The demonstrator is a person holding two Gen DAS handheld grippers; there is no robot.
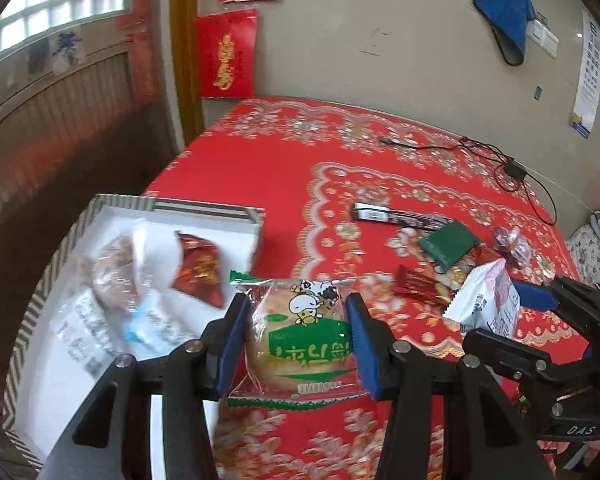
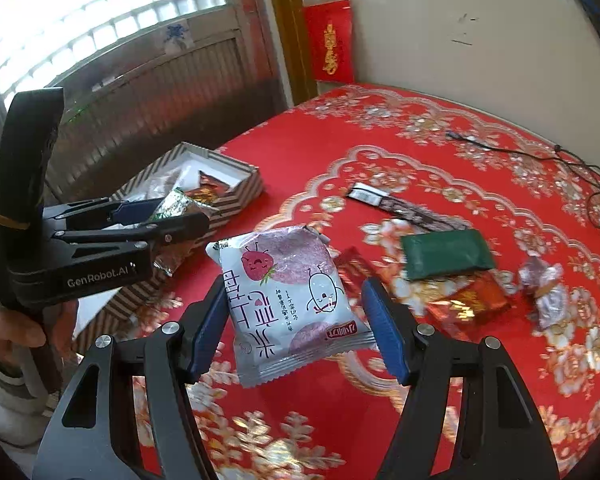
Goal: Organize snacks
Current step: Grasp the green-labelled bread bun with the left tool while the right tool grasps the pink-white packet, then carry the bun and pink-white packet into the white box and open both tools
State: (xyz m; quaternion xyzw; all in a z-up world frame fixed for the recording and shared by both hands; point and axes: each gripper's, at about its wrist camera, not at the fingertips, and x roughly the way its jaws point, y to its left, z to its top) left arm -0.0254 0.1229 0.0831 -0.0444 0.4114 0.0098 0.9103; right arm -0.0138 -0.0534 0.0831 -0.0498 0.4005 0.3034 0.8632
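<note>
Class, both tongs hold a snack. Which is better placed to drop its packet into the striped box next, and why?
Left. The left tongs grip the green cake packet right beside the striped box; the right tongs, with the strawberry packet, sit farther off.

We are in a lived-in home: a tabletop [image 1: 284,168] under a red floral cloth, red festive paper decorations [image 1: 228,54] stuck on the plain wall, a glass-block window [image 2: 100,12] beside a wooden door frame [image 1: 186,40], and a charger cable [image 1: 512,168] trailing across the cloth.
</note>
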